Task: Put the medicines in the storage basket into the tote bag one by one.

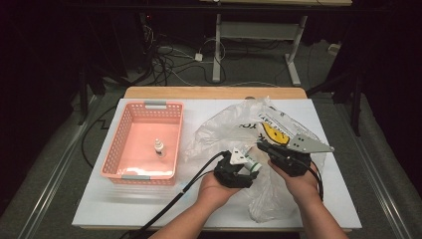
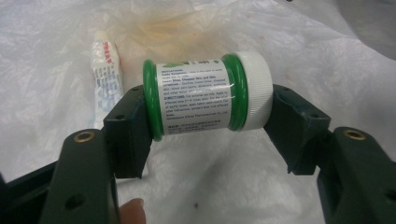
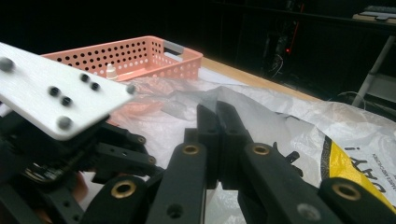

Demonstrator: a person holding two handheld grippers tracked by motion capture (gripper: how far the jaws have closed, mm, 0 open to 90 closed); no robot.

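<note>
My left gripper [image 2: 208, 135] clamps the green-and-white jar [image 2: 205, 95] end to end over the plastic bag [image 1: 234, 124]; right gripper [image 3: 219, 112] pinches bag film, jaws together.

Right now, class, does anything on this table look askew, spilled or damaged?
Nothing is spilled or broken. The jar lies sideways, clamped end to end in the left tongs. The plastic bag sprawls crumpled over the table, pinched by the right tongs. One small bottle stands upright in the pink basket.
</note>
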